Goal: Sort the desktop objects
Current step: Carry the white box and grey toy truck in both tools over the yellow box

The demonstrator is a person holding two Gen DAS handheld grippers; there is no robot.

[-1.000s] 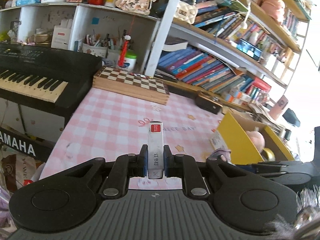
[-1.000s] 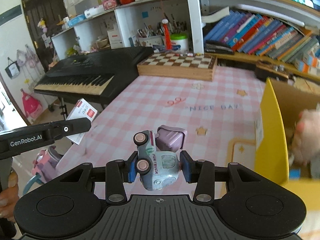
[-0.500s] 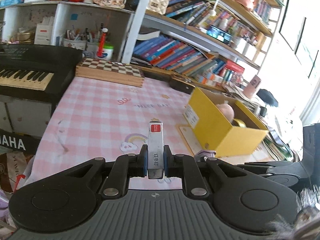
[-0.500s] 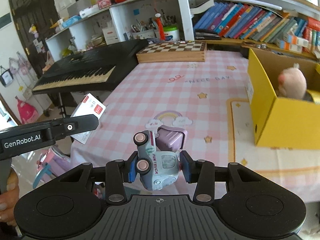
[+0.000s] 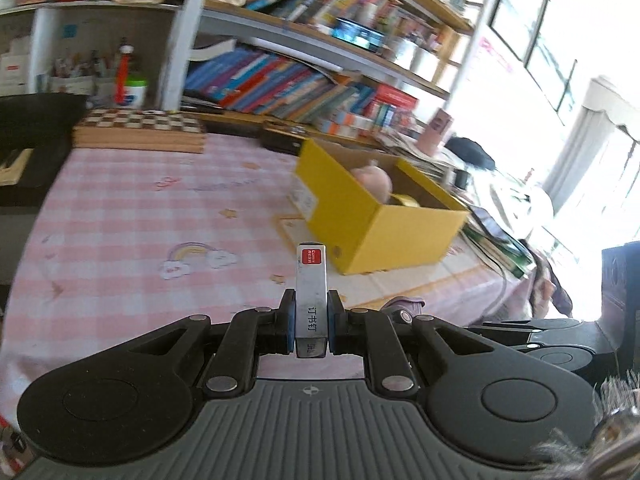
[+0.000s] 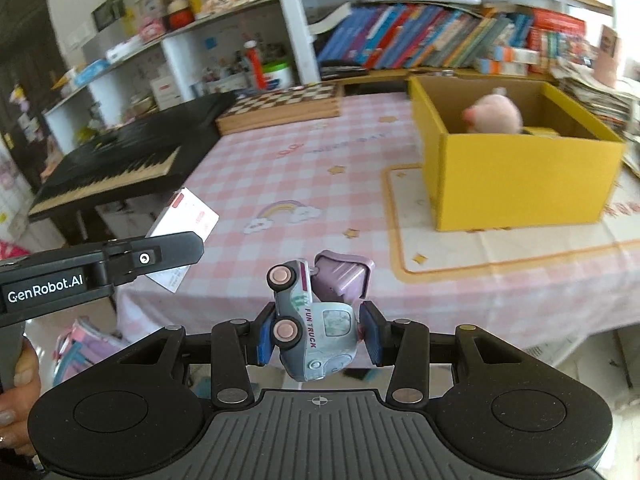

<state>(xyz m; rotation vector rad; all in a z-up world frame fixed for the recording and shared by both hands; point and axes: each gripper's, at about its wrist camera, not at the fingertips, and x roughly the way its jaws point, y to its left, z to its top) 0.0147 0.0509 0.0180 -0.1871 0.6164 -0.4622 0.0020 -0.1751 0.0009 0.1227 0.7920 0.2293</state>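
Setting: a lived-in home room, used for study and play. Evidence: long wall shelves (image 6: 440,44) at the far side, packed with rows of colourful books; white cubby shelving (image 6: 132,72) at far left holding small boxes, trinkets and a pot of pens; a black electronic keyboard (image 6: 120,164) on the left; a wooden chessboard box (image 6: 280,110) at the table's far edge; a pink checked tablecloth (image 6: 320,184) printed with a rainbow and stars; a bright window (image 5: 560,40) at far right.
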